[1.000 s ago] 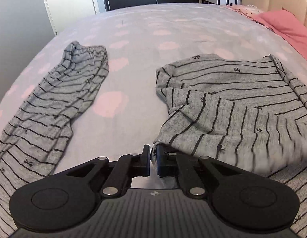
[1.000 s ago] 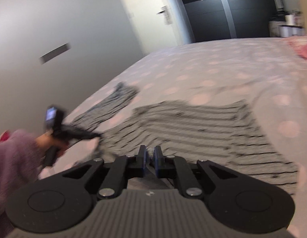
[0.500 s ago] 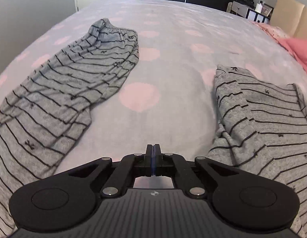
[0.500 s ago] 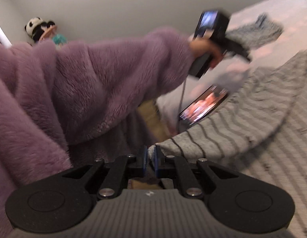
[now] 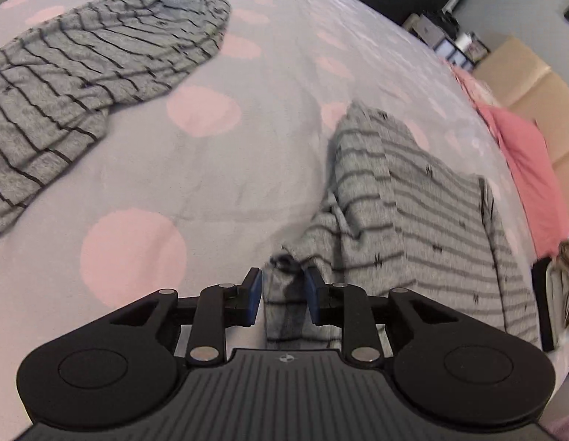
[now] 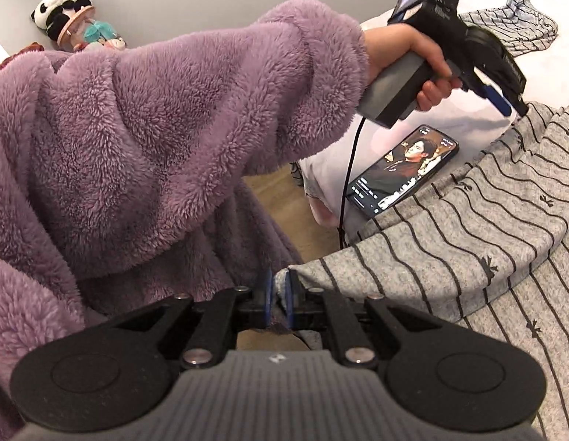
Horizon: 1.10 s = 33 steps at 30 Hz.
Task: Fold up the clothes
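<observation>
A grey striped top (image 5: 413,213) lies on the bed at the right of the left wrist view. My left gripper (image 5: 282,296) is open, with a corner of that top lying between its jaws. In the right wrist view my right gripper (image 6: 278,303) is shut on an edge of the same grey striped top (image 6: 468,242), which folds over itself there. The left gripper (image 6: 505,99) shows in that view too, held in a hand with a purple fleece sleeve. Grey striped trousers (image 5: 82,70) lie at the far left of the bed.
The bed has a pale cover with pink dots (image 5: 203,110). A phone (image 6: 402,172) with a lit screen lies on the bed by the top's edge, with a cable beside it. Pink pillows (image 5: 527,161) lie at the right. The purple sleeve (image 6: 155,128) fills the left of the right wrist view.
My left gripper has opened from shut and moved right onto the top's corner. My right gripper has stayed shut on the top's edge.
</observation>
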Tool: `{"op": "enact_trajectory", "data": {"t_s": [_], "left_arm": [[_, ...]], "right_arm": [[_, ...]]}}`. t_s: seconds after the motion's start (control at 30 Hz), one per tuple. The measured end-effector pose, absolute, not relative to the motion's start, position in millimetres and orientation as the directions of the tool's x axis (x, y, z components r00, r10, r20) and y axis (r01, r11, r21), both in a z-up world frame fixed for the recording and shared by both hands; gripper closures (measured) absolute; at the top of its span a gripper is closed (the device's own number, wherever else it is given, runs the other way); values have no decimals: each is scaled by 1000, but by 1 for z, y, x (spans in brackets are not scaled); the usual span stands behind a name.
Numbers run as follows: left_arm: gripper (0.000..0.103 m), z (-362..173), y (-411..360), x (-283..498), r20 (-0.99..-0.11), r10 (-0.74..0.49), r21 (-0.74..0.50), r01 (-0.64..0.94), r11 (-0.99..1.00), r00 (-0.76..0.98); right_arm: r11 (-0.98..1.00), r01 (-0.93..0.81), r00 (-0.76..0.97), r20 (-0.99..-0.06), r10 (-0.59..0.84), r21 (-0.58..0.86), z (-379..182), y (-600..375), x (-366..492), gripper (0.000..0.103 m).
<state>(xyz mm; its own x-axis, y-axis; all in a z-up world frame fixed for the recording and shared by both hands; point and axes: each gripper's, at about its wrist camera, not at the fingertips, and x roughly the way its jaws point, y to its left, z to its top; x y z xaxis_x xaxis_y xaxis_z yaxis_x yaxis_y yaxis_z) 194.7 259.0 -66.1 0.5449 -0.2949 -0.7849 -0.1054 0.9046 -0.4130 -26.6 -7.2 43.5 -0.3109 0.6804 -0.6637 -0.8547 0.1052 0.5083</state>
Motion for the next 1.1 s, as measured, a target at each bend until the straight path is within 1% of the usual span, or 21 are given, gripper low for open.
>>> {"op": "enact_trajectory", "data": {"t_s": [0.13,0.3,0.33,0.37,0.4,0.53,0.63,0.73,0.77,0.8,0.87,0.97,1.1], "left_arm": [[81,-56,260,196,-752,-321,-452,-97,887,576],[81,-71,247,202,-803,-292,-408,-122,905,519],[83,-73,245,202,-805,-294,-407,-119,906,515],[97,-74,244,202,-802,-297,-406,-108,907,518],[100,-74,242,201,-800,-295,-400,-99,911,522],[101,-66,245,200,-786,-254,-367,-95,926,563],[101,-60,252,201,-776,-253,-371,-95,924,578],[101,-61,254,202,-778,-239,-358,-98,928,581],[101,-61,255,202,-780,-235,-355,-100,930,580],[101,-62,255,203,-782,-232,-351,-102,931,579],[101,-63,258,203,-784,-226,-343,-101,934,578],[101,-64,261,202,-785,-216,-335,-104,937,581],[99,-61,265,198,-783,-213,-335,-107,936,584]], "right_arm": [[115,-857,-303,-671,677,503,44,-12,-26,93],[122,-857,-297,-673,677,501,44,-11,-24,93],[118,-860,-296,-673,678,497,46,-11,-24,93],[114,-863,-294,-673,679,493,45,-8,-24,93],[110,-866,-293,-673,680,489,44,-6,-23,93],[96,-867,-305,-672,674,490,45,-6,-23,93],[46,-855,-357,-651,670,516,44,0,-28,93],[36,-852,-374,-655,656,522,38,15,-36,93],[33,-841,-396,-656,642,540,33,21,-38,96],[30,-829,-420,-656,628,559,26,27,-40,100],[25,-803,-466,-652,598,596,14,39,-45,100],[30,-833,-450,-708,544,553,1,49,-54,100],[80,-845,-412,-738,534,529,-4,44,-41,93]]}}
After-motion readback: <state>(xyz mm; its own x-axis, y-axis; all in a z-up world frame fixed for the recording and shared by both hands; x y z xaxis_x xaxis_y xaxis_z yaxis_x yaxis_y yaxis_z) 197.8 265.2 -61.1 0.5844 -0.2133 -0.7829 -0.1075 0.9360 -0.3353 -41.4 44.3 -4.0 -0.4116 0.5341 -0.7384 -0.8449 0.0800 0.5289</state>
